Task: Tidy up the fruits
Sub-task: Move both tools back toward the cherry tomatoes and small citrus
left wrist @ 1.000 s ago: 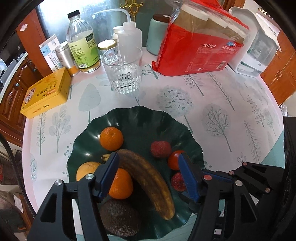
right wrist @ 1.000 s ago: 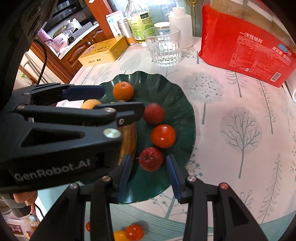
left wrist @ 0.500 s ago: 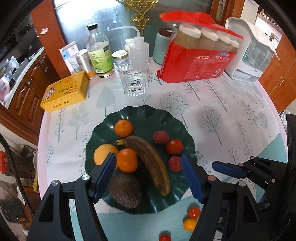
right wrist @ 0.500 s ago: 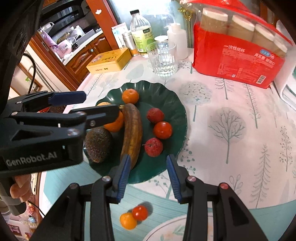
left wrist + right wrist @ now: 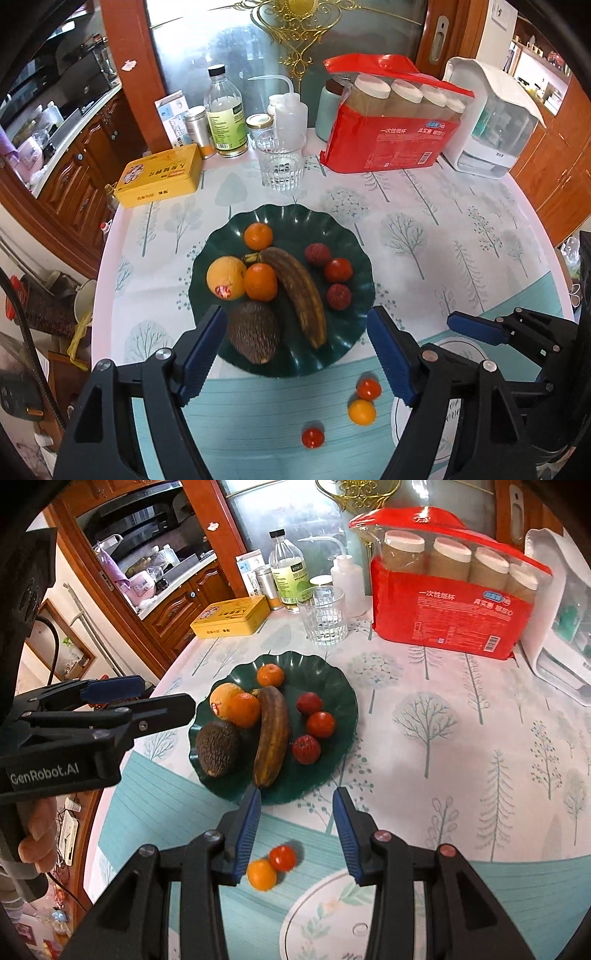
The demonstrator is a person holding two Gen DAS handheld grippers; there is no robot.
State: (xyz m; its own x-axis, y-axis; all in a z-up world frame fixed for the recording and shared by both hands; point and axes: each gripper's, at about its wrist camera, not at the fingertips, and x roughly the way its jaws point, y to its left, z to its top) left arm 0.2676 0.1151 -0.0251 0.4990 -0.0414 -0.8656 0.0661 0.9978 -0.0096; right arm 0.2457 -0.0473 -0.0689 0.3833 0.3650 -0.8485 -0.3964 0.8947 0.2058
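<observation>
A dark green scalloped plate (image 5: pixel 295 221) (image 5: pixel 332 679) holds a brown banana (image 5: pixel 299 291), a dark avocado (image 5: pixel 253 330), oranges (image 5: pixel 260 280), lychees (image 5: pixel 317 254) and a tomato (image 5: pixel 338 269). In front of the plate, loose on the tablecloth, lie a red tomato (image 5: pixel 368 388) (image 5: pixel 282 857), a small orange fruit (image 5: pixel 362 411) (image 5: pixel 261 874) and another tomato (image 5: pixel 313 437). My left gripper (image 5: pixel 295 350) is open and empty, above the plate's near edge. My right gripper (image 5: pixel 295 827) is open and empty, just above the loose fruits.
At the back stand a glass (image 5: pixel 280 162), bottles (image 5: pixel 225 114), a yellow tin (image 5: pixel 160 175), a red pack of paper cups (image 5: pixel 391 125) and a white appliance (image 5: pixel 491 122). A white round plate (image 5: pixel 332 915) lies near the front edge. The table edge drops off at left.
Both grippers have drawn back and up from the plate. The loose tomatoes and small orange fruit in front of the plate have come into view. Both stay open.
</observation>
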